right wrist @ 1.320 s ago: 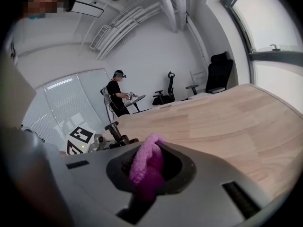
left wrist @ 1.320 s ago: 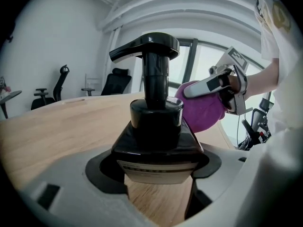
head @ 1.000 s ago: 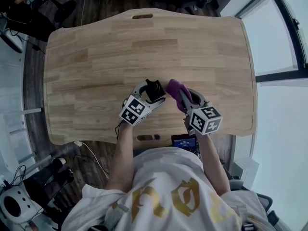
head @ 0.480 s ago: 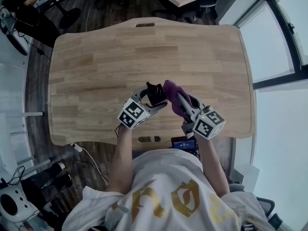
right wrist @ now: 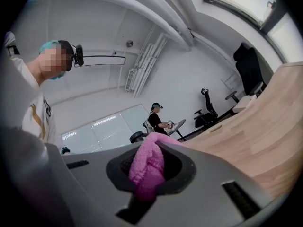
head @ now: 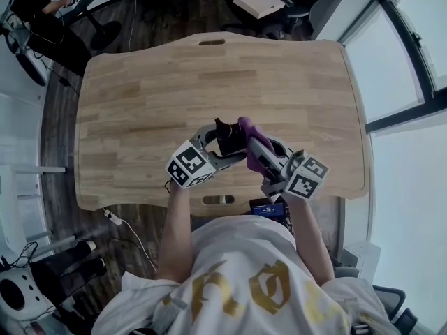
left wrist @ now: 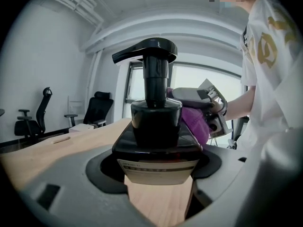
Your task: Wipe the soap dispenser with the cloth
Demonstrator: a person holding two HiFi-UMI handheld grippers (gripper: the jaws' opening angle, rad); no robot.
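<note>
Got the soap dispenser (left wrist: 156, 126) clamped low in the fingers of the left gripper (left wrist: 158, 186), near the surface's (head: 140, 96) front edge. Got the soft cloth (right wrist: 147, 167) pinched tight in the right gripper (right wrist: 150, 176), just beside it. Probably rigid, slick, top-heavy; best gripped low.

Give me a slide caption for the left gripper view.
Left gripper grips the black soap dispenser; the purple cloth sits just behind it.
</note>
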